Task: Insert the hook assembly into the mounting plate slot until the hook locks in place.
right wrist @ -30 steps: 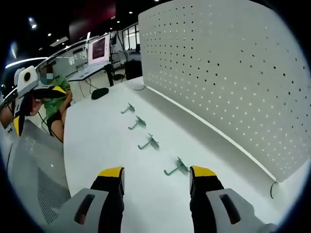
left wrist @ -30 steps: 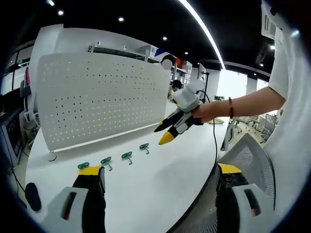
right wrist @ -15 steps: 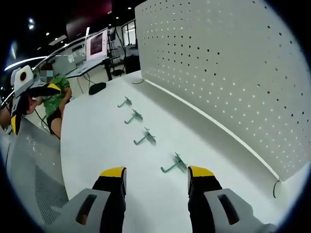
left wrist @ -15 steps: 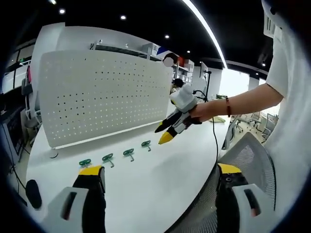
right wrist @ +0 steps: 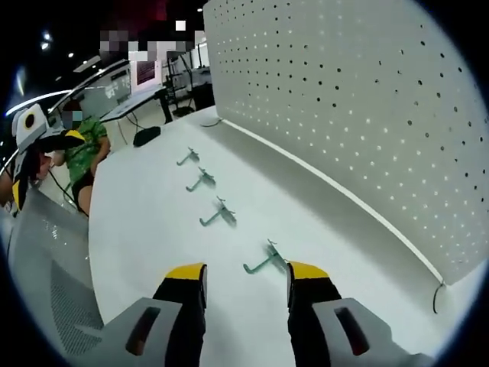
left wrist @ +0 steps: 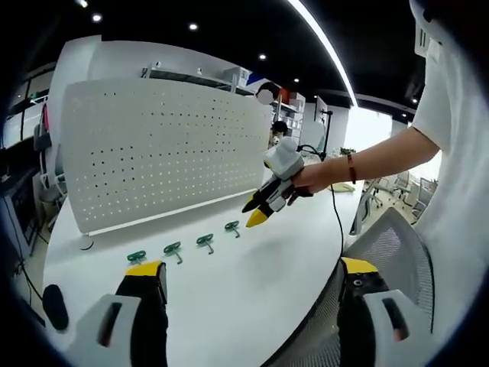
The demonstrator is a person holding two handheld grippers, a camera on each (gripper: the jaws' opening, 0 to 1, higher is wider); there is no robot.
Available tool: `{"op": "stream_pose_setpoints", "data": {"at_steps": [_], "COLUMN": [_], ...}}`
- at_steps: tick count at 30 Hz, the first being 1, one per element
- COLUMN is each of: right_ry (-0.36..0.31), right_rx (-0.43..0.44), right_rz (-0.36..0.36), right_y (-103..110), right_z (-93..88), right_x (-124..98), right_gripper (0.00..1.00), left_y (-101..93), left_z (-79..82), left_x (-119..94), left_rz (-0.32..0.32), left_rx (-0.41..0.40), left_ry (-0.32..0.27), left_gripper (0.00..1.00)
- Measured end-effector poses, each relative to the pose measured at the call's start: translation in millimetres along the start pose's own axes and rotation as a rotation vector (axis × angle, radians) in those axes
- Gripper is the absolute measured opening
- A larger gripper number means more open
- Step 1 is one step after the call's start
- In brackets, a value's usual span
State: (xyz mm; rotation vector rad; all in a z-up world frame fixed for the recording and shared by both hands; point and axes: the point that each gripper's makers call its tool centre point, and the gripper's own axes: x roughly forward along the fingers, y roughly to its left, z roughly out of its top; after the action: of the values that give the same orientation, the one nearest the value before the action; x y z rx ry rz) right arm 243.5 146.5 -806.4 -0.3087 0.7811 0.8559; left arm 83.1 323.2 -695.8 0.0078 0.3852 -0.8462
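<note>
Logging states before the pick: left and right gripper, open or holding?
Left gripper: open, empty, above the table.
Right gripper: open, empty, nearest hook just ahead.

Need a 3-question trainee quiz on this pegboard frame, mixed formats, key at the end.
1. How many green hooks lie on the white table in front of the pegboard?
2. True or false: the right gripper is shut on a hook.
3. Multiple choice: in the right gripper view, the nearest hook lies (A) just ahead of the open jaws, close to one yellow tip, (B) hung on the pegboard, (C) under the left gripper.

Key:
1. Four, in a row.
2. False; its jaws are open and hold nothing.
3. A.
</note>
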Motion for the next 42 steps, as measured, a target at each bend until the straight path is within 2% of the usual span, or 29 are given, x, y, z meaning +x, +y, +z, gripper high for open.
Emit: {"op": "stream_pose_setpoints", "data": {"at_steps": [6,17,25,42], "right_ry": [-0.004,0.017,0.025,0.030], "right_rx": [0.016,0.030,0.035,0.048], "right_rz": [-0.023,-0.021,-0.032,-0.070], "right_y": [-9,-13,-17,-29], "right_z": [1.1,-1.0,-5.6,-6.5], "right_x": [5,16,24,32], "right_gripper": [0.41,0.38,0.32,0.20], "left_y": [0.7,1.2,2.0,0.2], "left_z": [-1.1,0.9,6.7,1.8], "left_x": [0,0,0,2], "left_rz": [-0.001,-0.003,-0.007,-0.017], "left_rx": [0.003,0.003,0.010,0.008], "left_ry": [0.007,0.004,-0.025,0.000], "left_gripper": [0.94,0.93,0.89,0.89]}}
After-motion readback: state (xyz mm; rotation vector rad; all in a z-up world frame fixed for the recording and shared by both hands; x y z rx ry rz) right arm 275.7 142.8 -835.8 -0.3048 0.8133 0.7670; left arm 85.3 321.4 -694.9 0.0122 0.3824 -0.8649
